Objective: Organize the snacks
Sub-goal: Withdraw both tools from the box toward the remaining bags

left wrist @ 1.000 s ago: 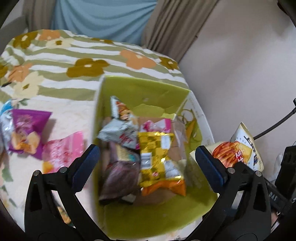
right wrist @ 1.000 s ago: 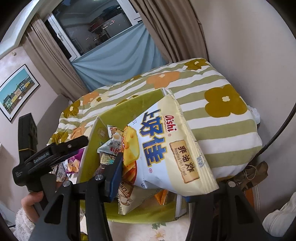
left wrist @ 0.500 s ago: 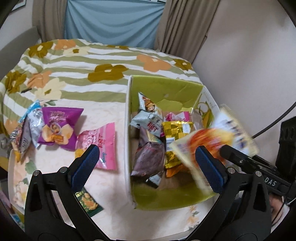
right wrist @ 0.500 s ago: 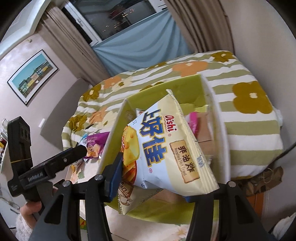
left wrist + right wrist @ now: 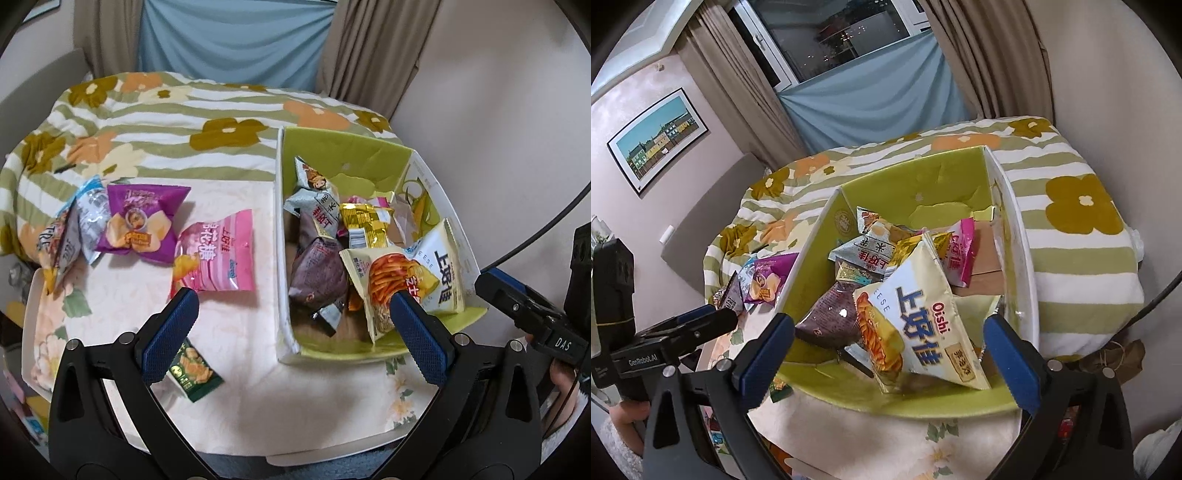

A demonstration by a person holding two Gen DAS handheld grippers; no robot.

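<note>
A green box (image 5: 354,155) holds several snack packs; it also shows in the right wrist view (image 5: 923,177). A white Oishi chip bag (image 5: 923,325) lies in the box's near end, free of the fingers; it also shows in the left wrist view (image 5: 410,277). My right gripper (image 5: 890,354) is open and empty just above it. My left gripper (image 5: 295,332) is open and empty over the table beside the box's left wall. On the table lie a pink pack (image 5: 218,254), a purple pack (image 5: 142,221), a small green pack (image 5: 192,373) and silver-blue packs (image 5: 74,229).
The table has a floral cloth (image 5: 258,398). Behind it lies a striped flowered blanket (image 5: 177,122). A wall (image 5: 498,110) is close on the right, with a black cable. Curtains and a window are at the back.
My right gripper opened and let the Oishi bag drop into the box. My left gripper drew back and left, bringing the table snacks into view.
</note>
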